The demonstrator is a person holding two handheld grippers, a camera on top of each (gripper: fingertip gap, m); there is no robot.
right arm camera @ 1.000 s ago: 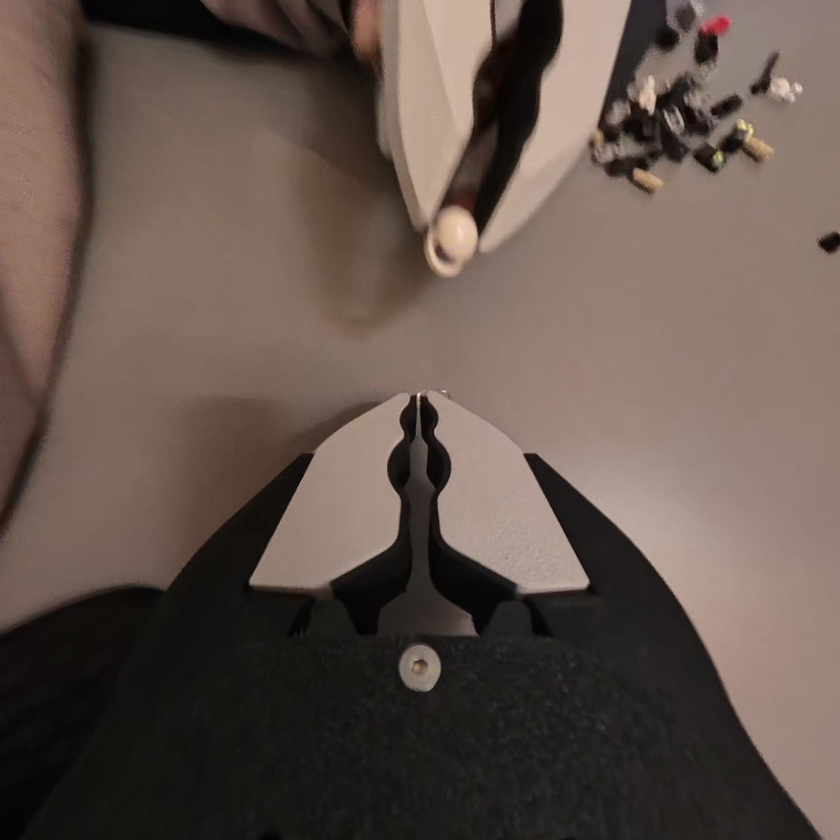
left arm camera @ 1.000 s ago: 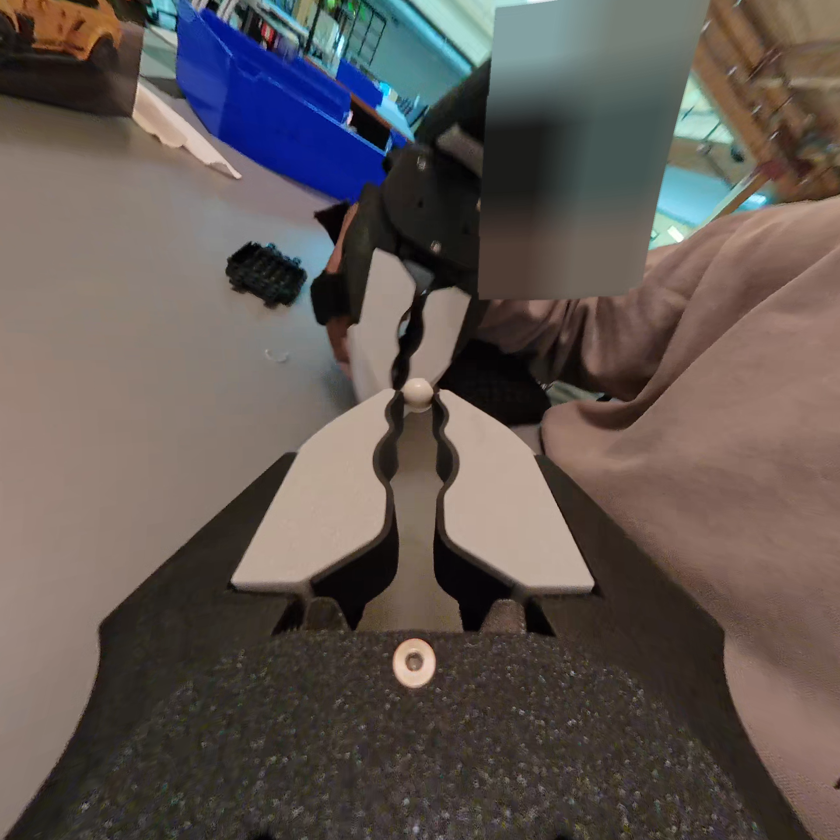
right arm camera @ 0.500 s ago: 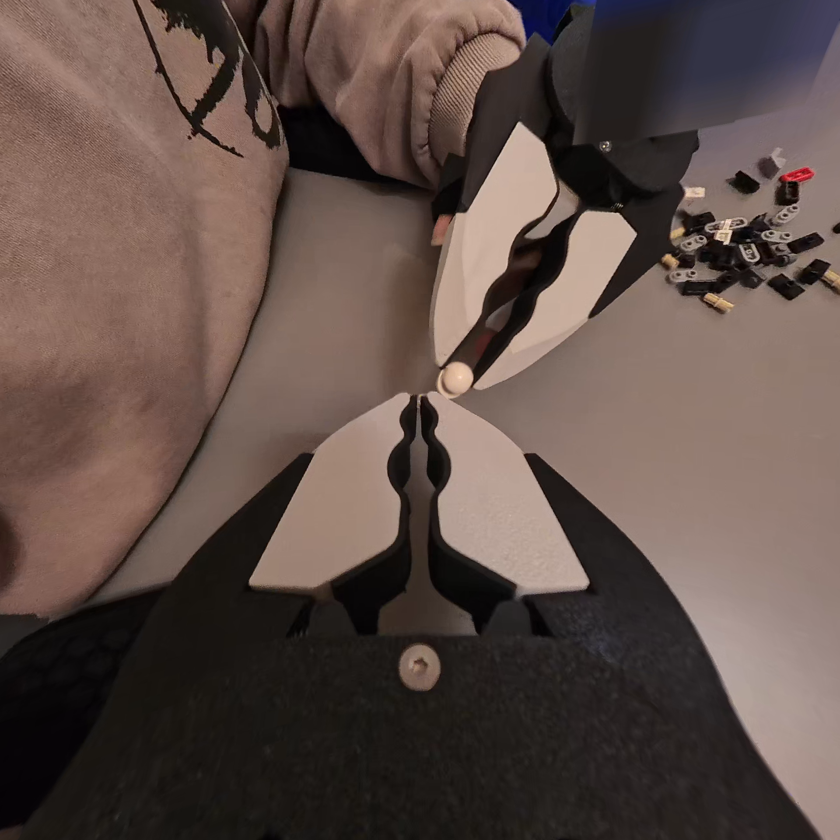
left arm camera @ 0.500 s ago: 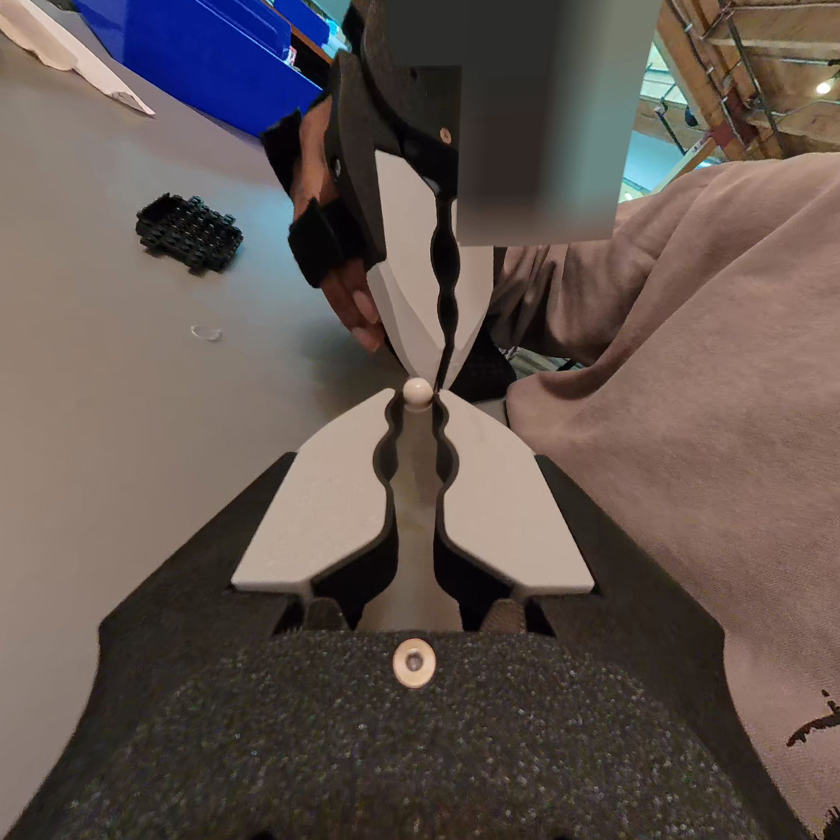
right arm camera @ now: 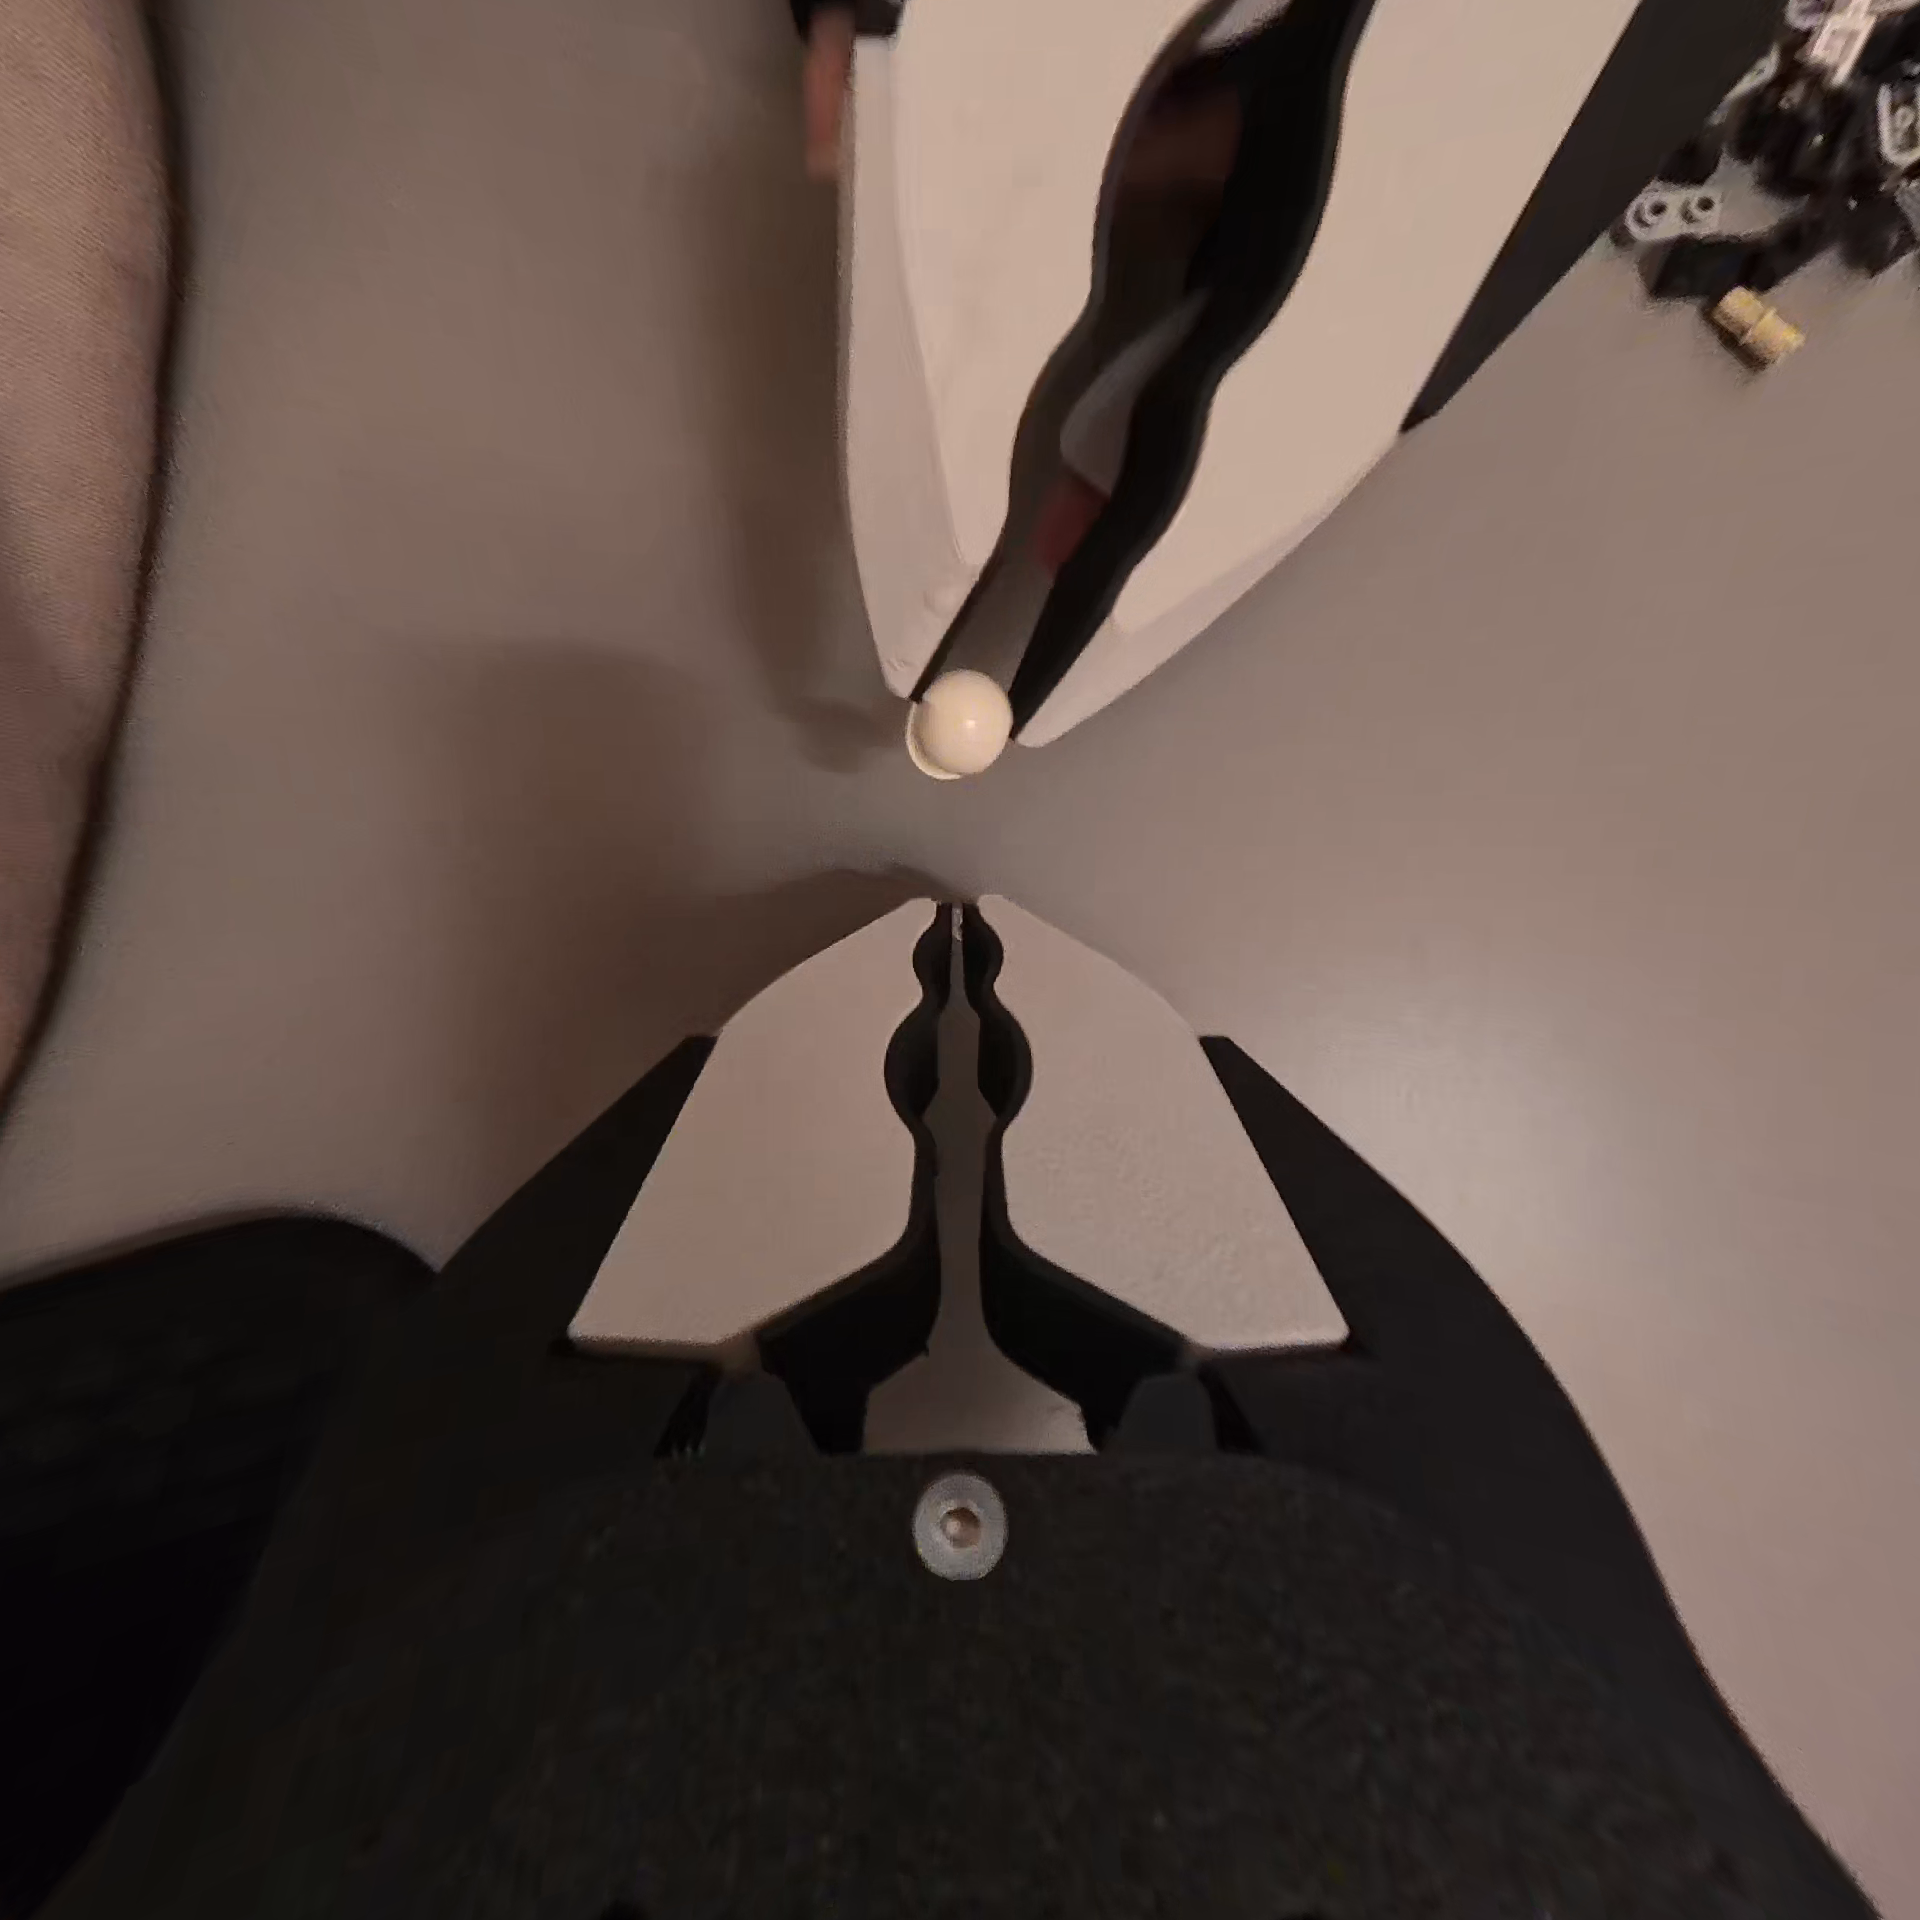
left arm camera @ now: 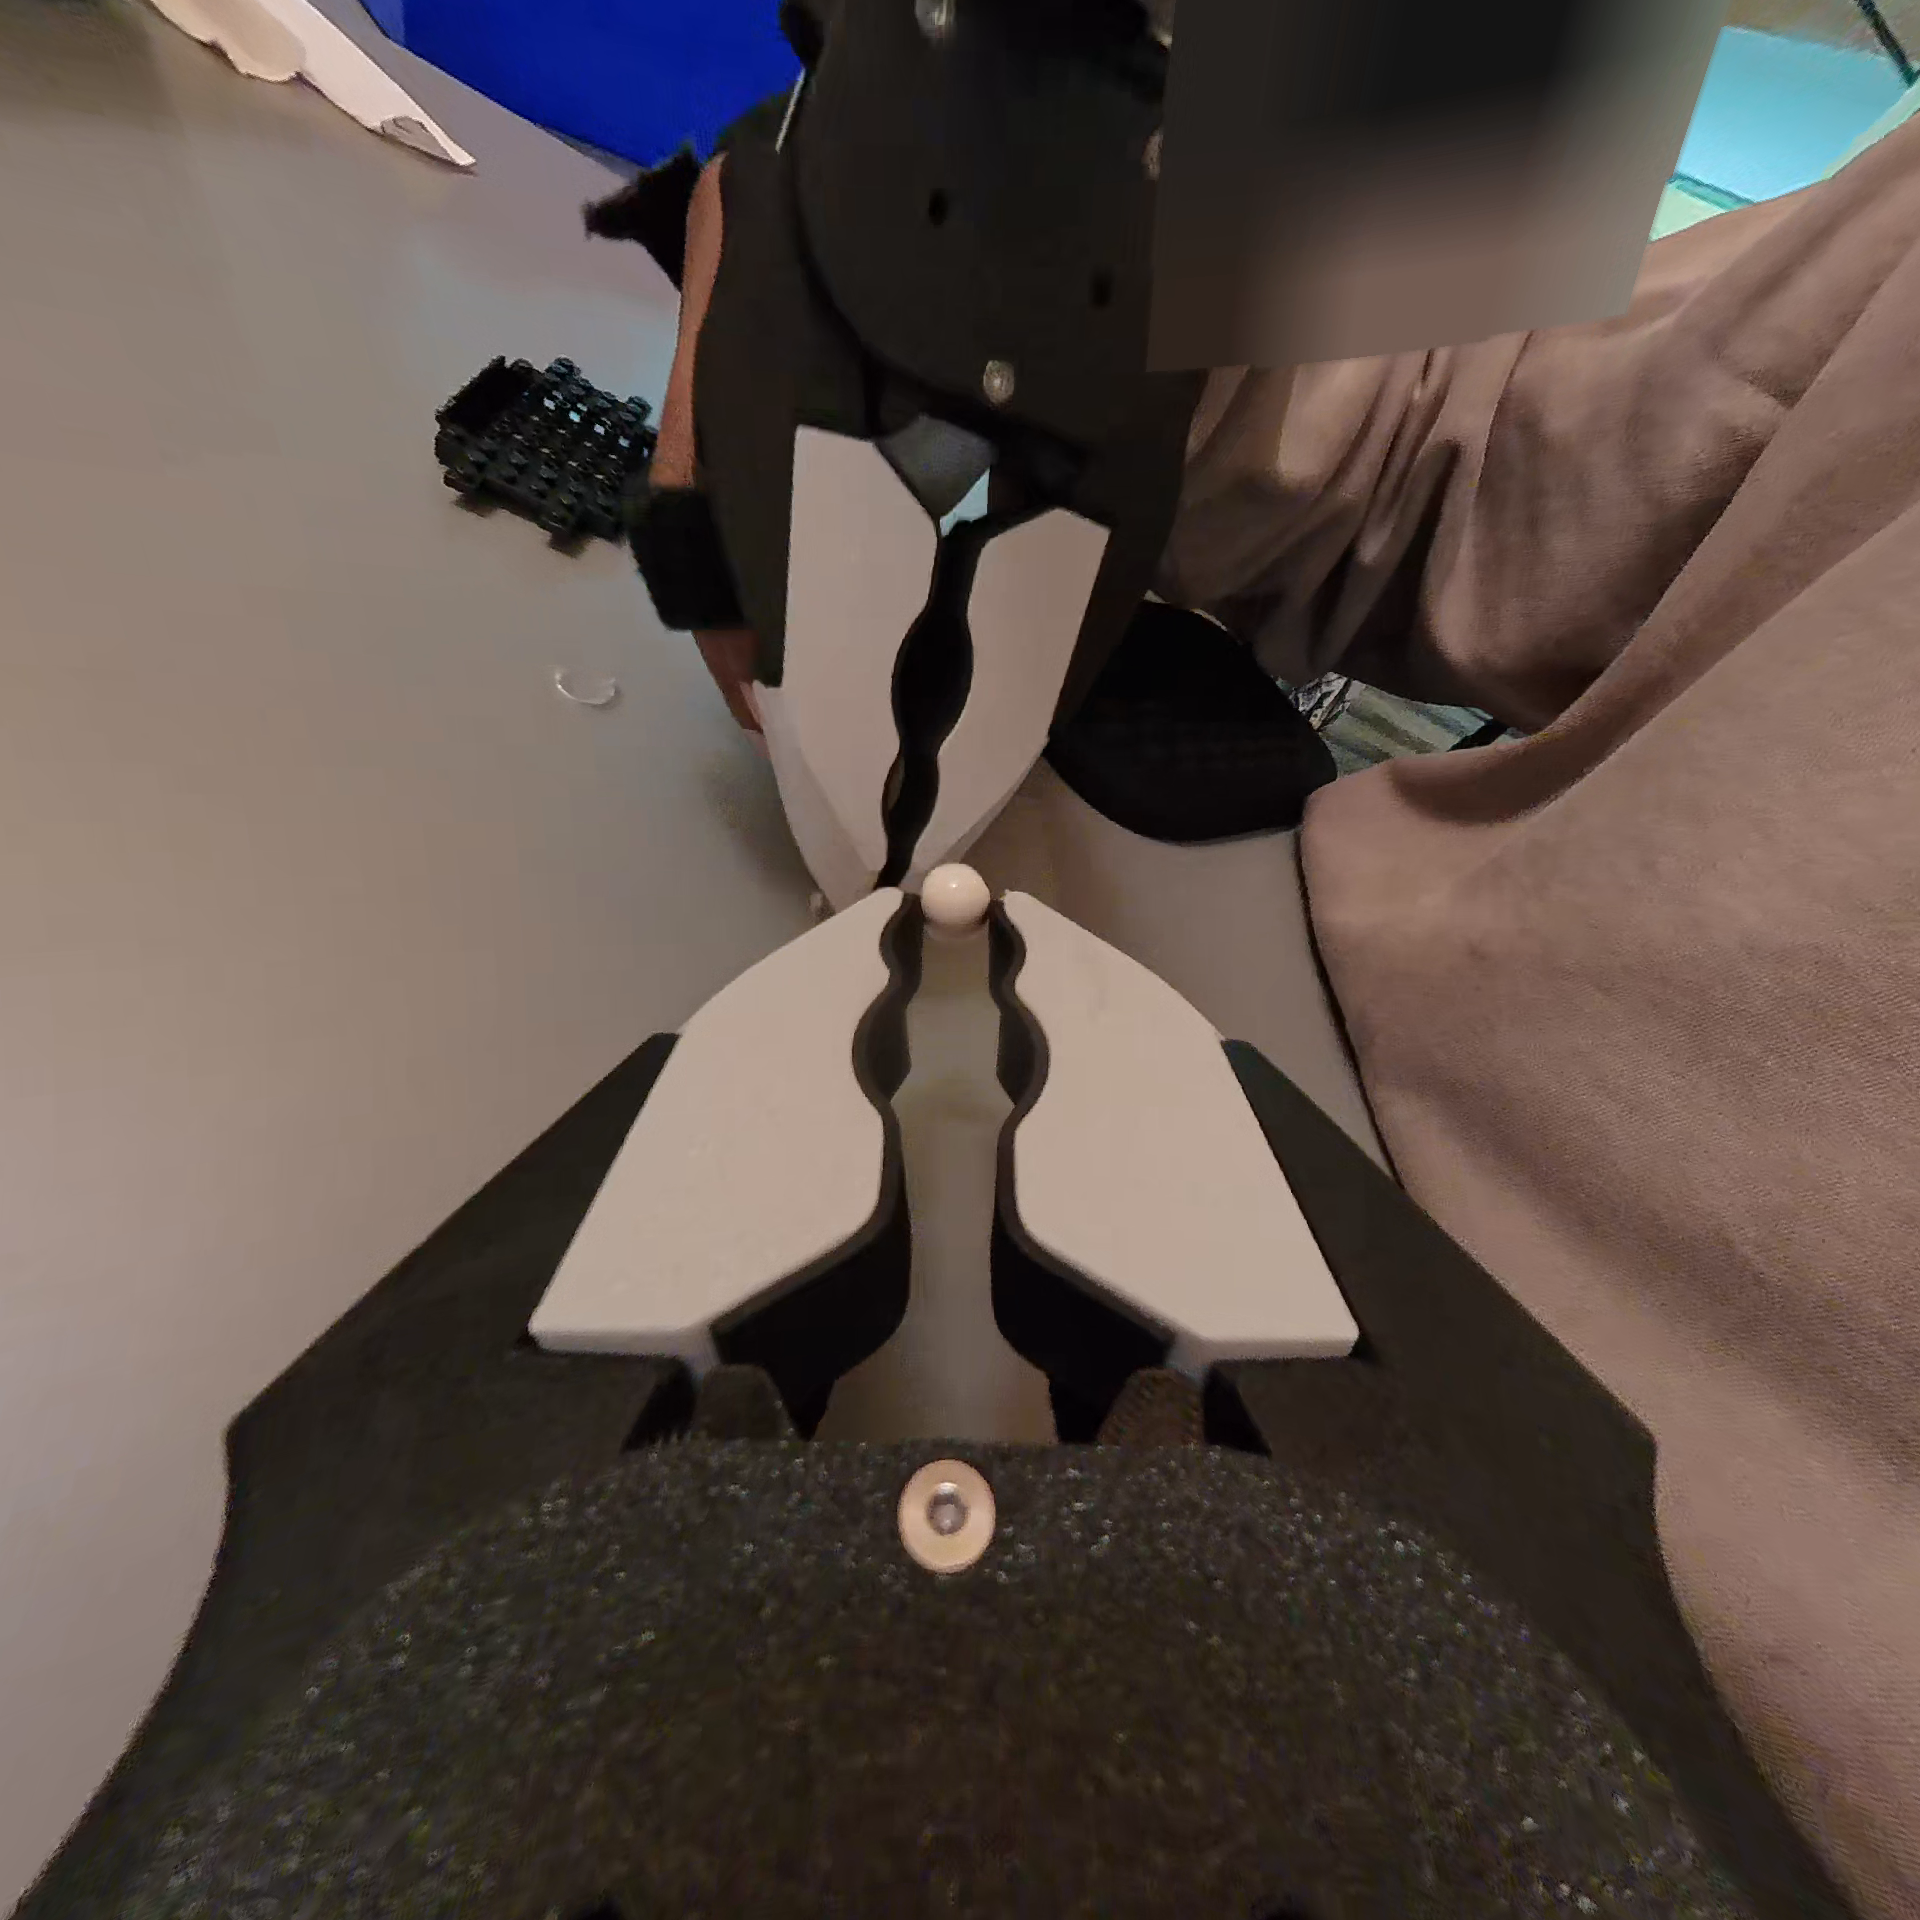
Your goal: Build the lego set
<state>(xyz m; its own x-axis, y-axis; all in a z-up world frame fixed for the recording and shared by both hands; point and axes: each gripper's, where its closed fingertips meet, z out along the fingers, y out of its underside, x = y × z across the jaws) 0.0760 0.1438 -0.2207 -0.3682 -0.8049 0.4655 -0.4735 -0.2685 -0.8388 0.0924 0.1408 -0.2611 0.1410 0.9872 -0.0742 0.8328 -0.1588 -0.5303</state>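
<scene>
Left gripper [left arm camera: 953,906] pinches the cream ball piece [left arm camera: 953,896] above the worktop [right arm camera: 1558,831] — right gripper [right arm camera: 956,906] nearly closed, contents unclear. Line the tips up slowly, pieces are tiny — one slip loses it.

The right gripper [right arm camera: 957,906], its fingers nearly closed, has drawn back from the left gripper [right arm camera: 961,717] since half a second ago. A clear stretch of grey surface [right arm camera: 1455,831] now separates it from the small cream ball-shaped piece [right arm camera: 958,721].
</scene>
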